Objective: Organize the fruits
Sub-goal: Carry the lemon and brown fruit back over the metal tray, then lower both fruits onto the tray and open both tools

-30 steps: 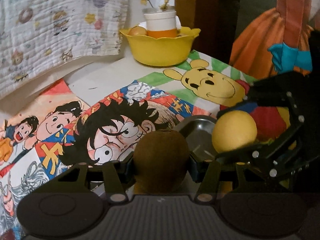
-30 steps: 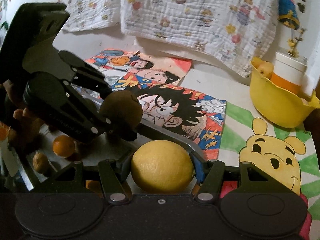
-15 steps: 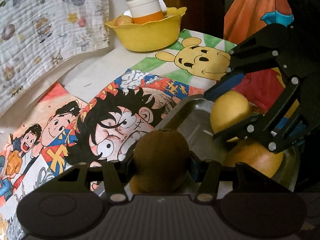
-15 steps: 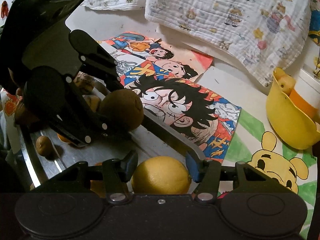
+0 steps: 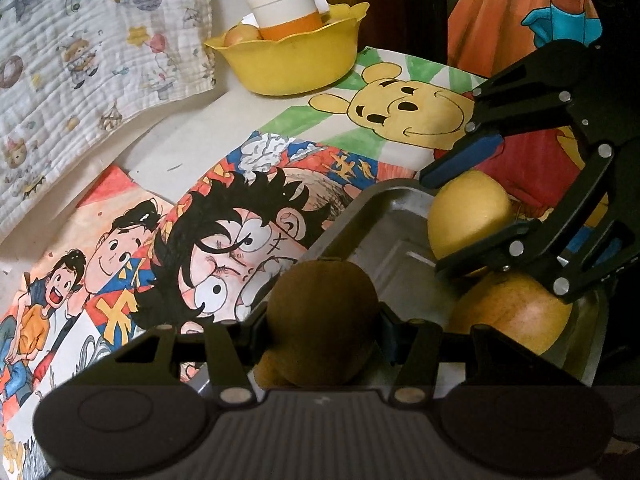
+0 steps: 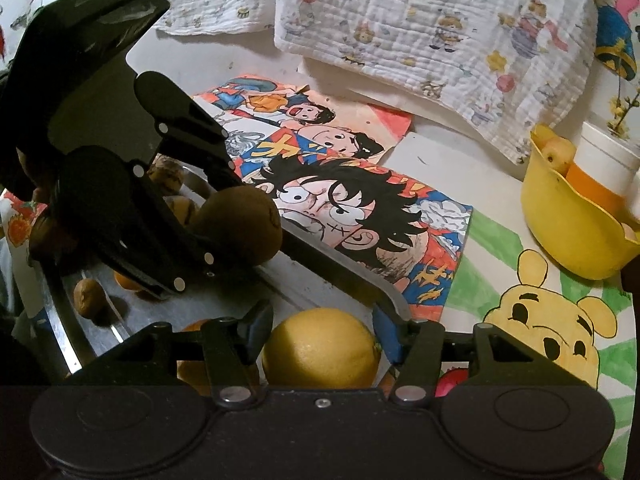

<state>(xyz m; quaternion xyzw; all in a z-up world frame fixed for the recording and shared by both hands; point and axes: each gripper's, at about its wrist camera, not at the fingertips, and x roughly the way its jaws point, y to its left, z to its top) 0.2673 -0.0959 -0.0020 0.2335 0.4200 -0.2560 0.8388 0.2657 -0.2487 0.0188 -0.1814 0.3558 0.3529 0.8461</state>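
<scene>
My left hand-held gripper [image 5: 322, 322] clamps a fuzzy brown kiwi [image 5: 322, 320]; my right hand-held gripper's [image 6: 320, 340] jaws are opening around a dimpled round lemon [image 6: 320, 346] over the steel tray [image 6: 344, 272].

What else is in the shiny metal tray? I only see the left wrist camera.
Observer: Wrinkly brown walnuts lie at the far end of the silver metal tray.
Operator: Any little oranges?
Observer: Yes, a small round orange fruit sits under the left gripper.
Operator: Is my fuzzy brown kiwi touching the tray?
Observer: No, the kiwi looks lifted above the tray, pinched in the left gripper.
</scene>
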